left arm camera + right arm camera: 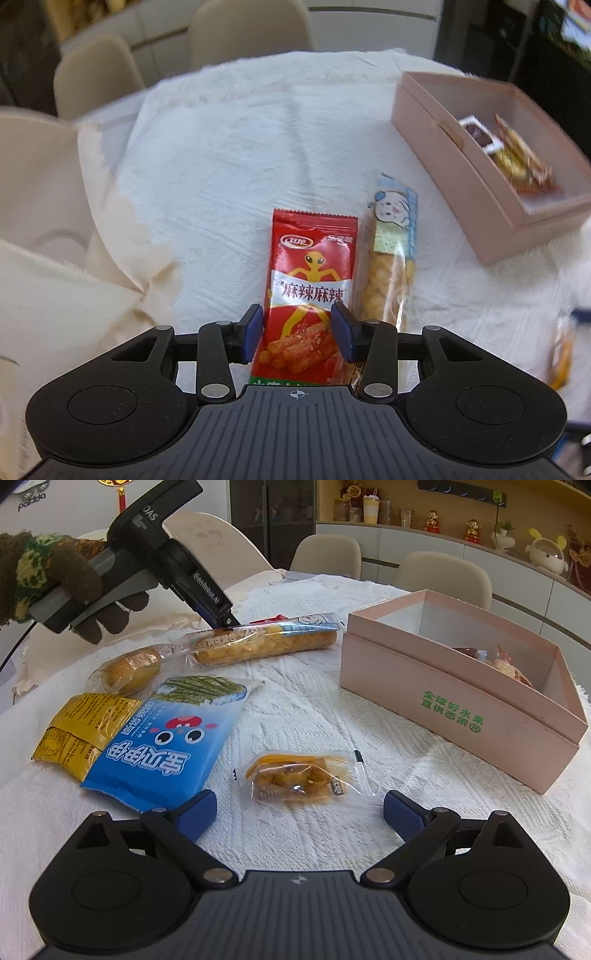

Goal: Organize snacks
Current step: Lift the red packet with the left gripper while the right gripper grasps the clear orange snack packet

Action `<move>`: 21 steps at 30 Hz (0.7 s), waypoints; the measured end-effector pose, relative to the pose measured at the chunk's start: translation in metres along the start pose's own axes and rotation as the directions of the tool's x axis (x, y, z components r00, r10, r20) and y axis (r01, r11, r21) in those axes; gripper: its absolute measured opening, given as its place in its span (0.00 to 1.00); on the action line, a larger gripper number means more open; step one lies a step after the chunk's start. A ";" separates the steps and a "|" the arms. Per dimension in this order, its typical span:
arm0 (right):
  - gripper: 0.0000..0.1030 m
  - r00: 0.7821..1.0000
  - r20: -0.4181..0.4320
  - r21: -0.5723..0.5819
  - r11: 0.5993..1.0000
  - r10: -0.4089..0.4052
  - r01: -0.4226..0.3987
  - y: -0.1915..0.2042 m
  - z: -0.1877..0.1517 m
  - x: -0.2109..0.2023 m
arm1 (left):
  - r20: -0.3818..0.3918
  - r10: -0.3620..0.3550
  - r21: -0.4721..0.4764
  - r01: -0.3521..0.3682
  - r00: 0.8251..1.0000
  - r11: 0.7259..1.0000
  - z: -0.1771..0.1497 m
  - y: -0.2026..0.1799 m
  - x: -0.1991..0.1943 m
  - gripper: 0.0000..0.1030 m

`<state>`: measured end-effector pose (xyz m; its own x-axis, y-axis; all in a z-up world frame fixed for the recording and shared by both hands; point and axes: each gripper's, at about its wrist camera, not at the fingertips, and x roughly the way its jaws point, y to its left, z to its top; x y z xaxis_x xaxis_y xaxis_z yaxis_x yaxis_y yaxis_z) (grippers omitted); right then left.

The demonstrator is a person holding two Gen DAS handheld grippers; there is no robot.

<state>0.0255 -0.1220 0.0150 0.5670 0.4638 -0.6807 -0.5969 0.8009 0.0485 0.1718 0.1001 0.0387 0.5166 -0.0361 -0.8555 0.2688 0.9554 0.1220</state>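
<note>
A red spicy-strip packet (310, 280) lies flat on the white cloth, and its near end sits between the blue pads (253, 332) of my left gripper (297, 332). The jaws straddle it without squeezing it. A long clear bread packet (391, 258) lies just right of it. In the right wrist view my right gripper (300, 812) stands wide open, just short of a small clear packet of orange snack (306, 775), with nothing between its fingers. The pink box (443, 716) at the right holds a few snacks (506, 664). A gloved hand (55, 579) holds the left gripper (218, 616) at the far left.
A blue seaweed bag (166, 738), a yellow packet (77, 731) and a round bread packet (129, 668) lie left of my right gripper. The pink box (461, 184) shows at the right in the left wrist view. Beige chairs (439, 572) ring the table's far side.
</note>
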 end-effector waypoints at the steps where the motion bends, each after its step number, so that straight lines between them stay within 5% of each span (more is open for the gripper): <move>1: 0.96 1.000 -0.001 -0.001 1.000 0.001 -0.001 0.000 0.001 0.001 | 0.008 0.043 0.017 -0.043 0.999 0.999 0.001 -0.002 0.002 0.50; 4: 0.97 1.000 -0.003 -0.003 1.000 0.004 -0.004 0.000 0.001 0.002 | 0.028 0.185 -0.017 -0.185 0.982 0.983 0.006 0.004 0.006 0.53; 8: 0.97 1.000 -0.003 -0.004 1.000 0.007 -0.007 -0.001 0.001 0.002 | 0.043 -0.017 -0.175 0.024 0.999 0.984 0.008 0.027 0.002 0.48; 11: 0.97 1.000 -0.002 -0.005 1.000 0.013 -0.013 -0.002 0.000 0.002 | 0.033 -0.048 -0.069 0.050 0.998 0.996 0.006 0.012 -0.002 0.48; 16: 1.00 1.000 -0.007 -0.010 1.000 0.022 -0.022 -0.001 0.001 0.004 | -0.014 0.134 0.060 -0.133 0.991 0.989 0.006 -0.007 0.014 0.52; 21: 1.00 1.000 -0.007 -0.010 1.000 0.022 -0.022 -0.001 0.001 0.004 | -0.034 0.100 -0.039 -0.102 0.994 0.994 0.019 0.006 0.022 0.55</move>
<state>0.0288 -0.1210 0.0129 0.5501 0.4784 -0.6845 -0.6147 0.7868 0.0559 0.2003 0.0989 0.0305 0.5133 0.0700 -0.8553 0.1828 0.9649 0.1886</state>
